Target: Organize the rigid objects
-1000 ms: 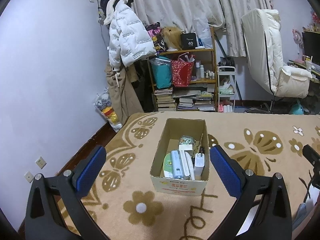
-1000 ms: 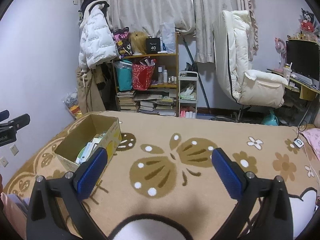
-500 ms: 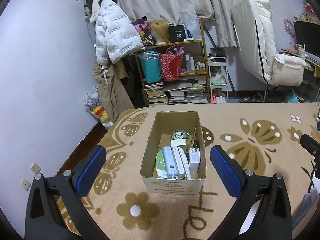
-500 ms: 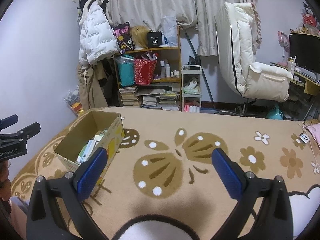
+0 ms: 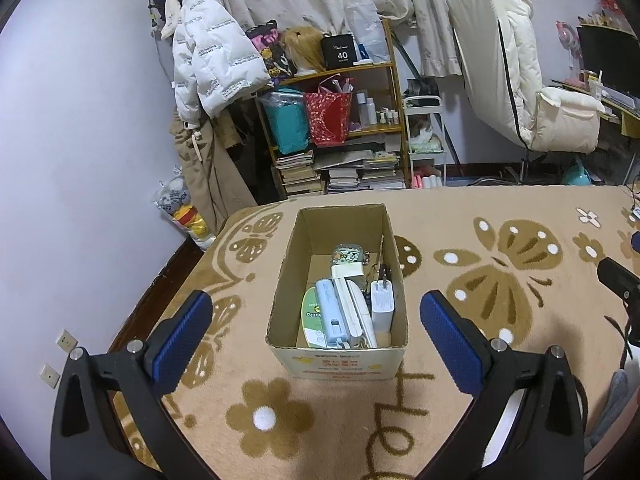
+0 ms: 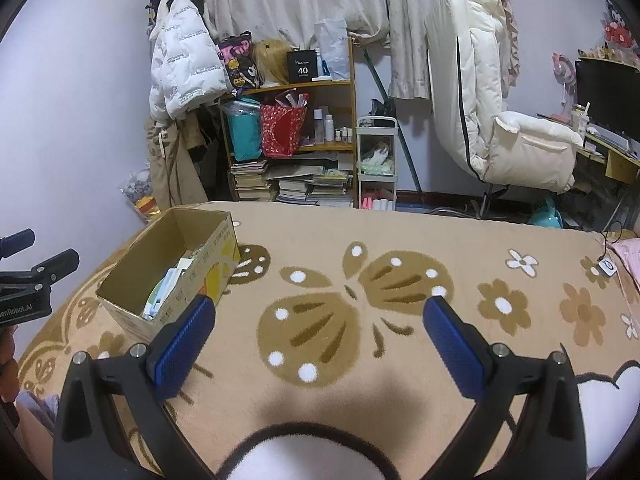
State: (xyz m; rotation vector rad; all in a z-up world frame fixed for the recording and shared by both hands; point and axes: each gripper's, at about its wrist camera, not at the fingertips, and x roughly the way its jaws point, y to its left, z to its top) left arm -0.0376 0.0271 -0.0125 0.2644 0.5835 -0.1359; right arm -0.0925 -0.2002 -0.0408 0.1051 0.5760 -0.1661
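Observation:
An open cardboard box (image 5: 288,276) sits on the tan flowered blanket, holding several small items: a white charger (image 5: 382,300), a pale blue case (image 5: 330,314), a white bar (image 5: 352,308) and a green round tin (image 5: 311,312). My left gripper (image 5: 316,336) hovers open just in front of the box, with nothing between its blue pads. The same box (image 6: 136,264) appears at the left of the right wrist view. My right gripper (image 6: 320,336) stands open over the bare blanket, well to the right of the box, holding nothing.
The blanket (image 6: 400,240) covers a bed whose far edge faces a cluttered shelf (image 6: 292,140) with books and bags. A white padded chair (image 6: 500,120) and a desk (image 6: 608,148) stand at the right. A wall (image 5: 80,160) lies left, past the bed's left edge.
Both cameras have risen and pulled back a little, so the box sits lower and nearer the centre in the left wrist view. Both grippers stay open.

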